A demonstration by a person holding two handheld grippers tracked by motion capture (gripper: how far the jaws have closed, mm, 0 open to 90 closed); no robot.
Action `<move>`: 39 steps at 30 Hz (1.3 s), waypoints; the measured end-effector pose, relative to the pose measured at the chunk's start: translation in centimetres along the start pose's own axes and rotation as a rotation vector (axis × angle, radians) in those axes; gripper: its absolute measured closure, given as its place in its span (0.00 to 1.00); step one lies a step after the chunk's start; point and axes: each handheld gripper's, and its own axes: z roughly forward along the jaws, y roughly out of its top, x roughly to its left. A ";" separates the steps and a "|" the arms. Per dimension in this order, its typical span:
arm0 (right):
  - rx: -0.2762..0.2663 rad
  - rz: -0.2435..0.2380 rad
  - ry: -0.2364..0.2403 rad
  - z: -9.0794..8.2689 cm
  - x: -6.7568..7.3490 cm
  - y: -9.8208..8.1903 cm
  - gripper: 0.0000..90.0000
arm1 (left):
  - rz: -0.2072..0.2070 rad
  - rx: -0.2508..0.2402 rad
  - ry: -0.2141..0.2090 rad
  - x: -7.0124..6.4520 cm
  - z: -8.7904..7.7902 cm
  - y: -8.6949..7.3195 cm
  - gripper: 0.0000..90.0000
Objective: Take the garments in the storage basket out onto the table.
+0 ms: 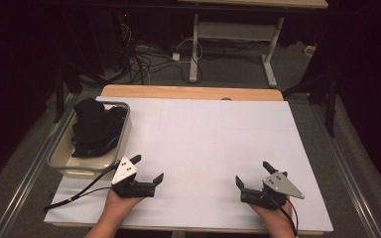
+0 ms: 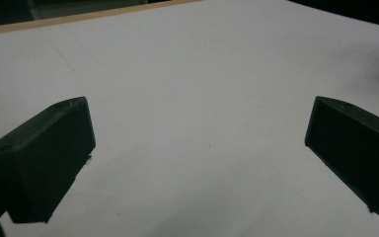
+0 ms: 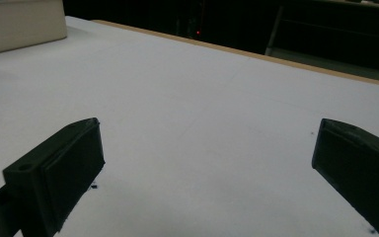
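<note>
bin: A clear plastic bin sits at the far left of the table, half off the white board. In the right gripper view I see its pale wall at the far left.
cloth: A black cloth lies bunched up inside the bin. It fills the far part of the bin, and the near part is bare.
left gripper: My left gripper rests low at the near left of the board, just beside the bin's near right corner. Its two black fingers are spread wide with nothing between them, just white board.
which way to go: From my left gripper, the cloth lies to the left and farther away, up over the bin wall. I think I must lift and turn left to reach it.
long way of the cloth: The heap runs mostly from near to far along the bin, I think.
right gripper: My right gripper rests at the near right of the board, well apart from the bin. Its fingers are spread wide too, holding nothing.
nearer hand: The left one is much nearer the cloth, so I think it should go first.
</note>
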 end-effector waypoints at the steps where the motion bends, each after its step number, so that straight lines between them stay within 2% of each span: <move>1: 0.000 0.007 0.004 0.1 0.0 0.0 0.00 | -0.001 0.001 0.001 0.0 0.0 0.0 0.00; 5: 0.005 -0.008 0.010 0.1 0.2 -0.1 0.00 | -0.019 -0.001 -0.013 0.0 0.2 0.1 0.00; 9: 0.005 -0.003 0.015 0.1 0.1 -0.3 0.00 | -0.024 0.007 -0.012 0.1 0.3 0.1 0.00; 16: 0.003 0.009 0.011 0.0 0.0 -0.4 0.00 | -0.032 0.001 -0.048 -0.1 0.4 0.3 0.00; 20: 0.003 0.009 0.012 -0.3 0.1 -0.5 0.00 | -0.006 0.005 -0.051 -0.6 0.4 0.7 0.00; 23: -0.002 0.003 0.005 -0.4 0.1 -0.4 0.00 | 0.016 0.019 -0.069 -1.3 0.4 1.3 0.00; 25: -0.006 0.007 0.007 -0.5 0.0 -0.4 0.00 | 0.025 0.012 -0.075 -1.8 0.2 1.7 0.00; 28: -0.007 0.005 0.007 -0.6 0.0 -0.4 0.00 | -0.017 -0.007 -0.104 -1.7 -0.4 2.3 0.00; 32: -0.011 0.008 0.006 -0.6 0.0 -0.3 0.00 | -0.023 -0.013 -0.112 -1.6 -1.4 2.9 0.00; 39: -0.011 0.010 0.022 -0.3 0.2 -0.3 0.00 | 0.004 0.002 -0.083 -1.0 -3.0 3.6 0.00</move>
